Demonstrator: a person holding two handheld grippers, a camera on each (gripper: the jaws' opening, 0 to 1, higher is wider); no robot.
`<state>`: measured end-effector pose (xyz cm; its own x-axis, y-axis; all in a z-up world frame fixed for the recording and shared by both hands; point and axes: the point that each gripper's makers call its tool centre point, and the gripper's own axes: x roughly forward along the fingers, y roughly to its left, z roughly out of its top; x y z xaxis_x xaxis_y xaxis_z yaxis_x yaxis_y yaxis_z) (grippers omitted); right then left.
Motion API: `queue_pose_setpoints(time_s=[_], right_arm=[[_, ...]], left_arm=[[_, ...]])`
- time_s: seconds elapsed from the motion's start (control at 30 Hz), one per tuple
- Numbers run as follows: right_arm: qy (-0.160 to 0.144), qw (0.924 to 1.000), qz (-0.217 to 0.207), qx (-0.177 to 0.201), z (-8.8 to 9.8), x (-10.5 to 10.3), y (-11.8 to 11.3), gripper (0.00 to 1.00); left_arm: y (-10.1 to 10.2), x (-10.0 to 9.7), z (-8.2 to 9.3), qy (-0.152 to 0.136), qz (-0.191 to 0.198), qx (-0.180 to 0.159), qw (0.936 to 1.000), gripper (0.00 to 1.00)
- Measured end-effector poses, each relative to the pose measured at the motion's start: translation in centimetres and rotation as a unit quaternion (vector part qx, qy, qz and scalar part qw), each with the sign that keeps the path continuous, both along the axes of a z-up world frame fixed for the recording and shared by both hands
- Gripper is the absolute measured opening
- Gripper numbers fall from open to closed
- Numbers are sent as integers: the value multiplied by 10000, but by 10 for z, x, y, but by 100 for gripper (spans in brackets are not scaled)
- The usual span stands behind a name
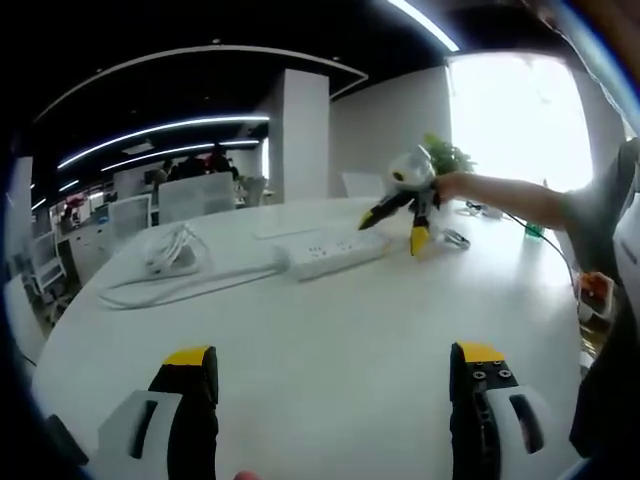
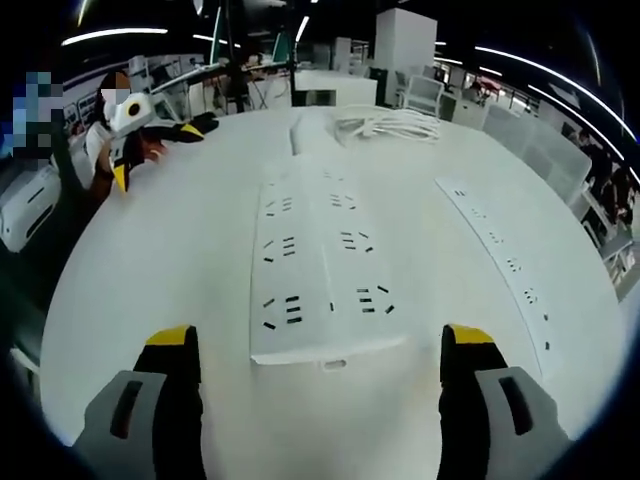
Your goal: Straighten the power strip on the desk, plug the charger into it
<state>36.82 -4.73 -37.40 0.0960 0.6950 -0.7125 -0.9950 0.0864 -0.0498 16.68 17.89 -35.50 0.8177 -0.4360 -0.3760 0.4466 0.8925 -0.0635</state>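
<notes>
**Inspector:** Office floor, open plan: dark ceiling with long curved light strips, white pillars, a bright window at the far side. Surface under inspection is a large white tabletop [image 1: 330, 360], smooth and matte with a rounded edge.

**Clerk:** And the power strip?

**Inspector:** Seen from the left tool's view, the power strip [image 1: 325, 252] lies across the middle of the tabletop, a long white plastic bar with flat faces. Its white cable [image 1: 190, 282] trails off one end toward a loose coil of white cord [image 1: 170, 250] near the far edge. From the right tool's view the same power strip [image 2: 320, 270] runs lengthwise between the jaws, just ahead of their tips, with two columns of dark slotted sockets on its top. A second, narrower white strip [image 2: 505, 262] lies beside it, apart, at an angle.

**Clerk:** Tool states?

**Inspector:** Left tool [image 1: 335, 365]: jaws spread wide, black with yellow tips and grey-white housings, nothing between them, hanging above bare tabletop well short of the strip. Right tool [image 2: 320, 345]: jaws likewise wide apart, holding nothing, straddling the near end of the strip; whether they touch it I cannot tell. In the left view that right tool [image 1: 400, 222] shows at the strip's far end, a person's arm [image 1: 510, 195] behind it.

**Clerk:** Anything else?

**Inspector:** A green plant [image 1: 447, 155] sits by the window.
</notes>
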Motion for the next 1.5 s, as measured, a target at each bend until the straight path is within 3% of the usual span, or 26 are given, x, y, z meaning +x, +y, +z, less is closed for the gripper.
queue_pose_setpoints(time_s=[0.17, 0.4, 0.9, 1.5], right_arm=[[-120, 9999, -108, 27, 2, -1, -8, 100], [-255, 9980, -442, 384, 18, 2, -23, 100], [-517, 9900, -1069, 758, 34, -5, -69, 100], [-513, 9783, -1661, 1128, 31, -26, -123, 98]], left_arm=[[-3, -4, 2, -8, -39, 40, 10000, 100], [-5, -9, 6, -36, -44, 69, 10000, 100], [-11, -12, 10, -45, -100, 115, 9999, 100], [-17, -18, 13, -80, -157, 122, 9998, 100]])
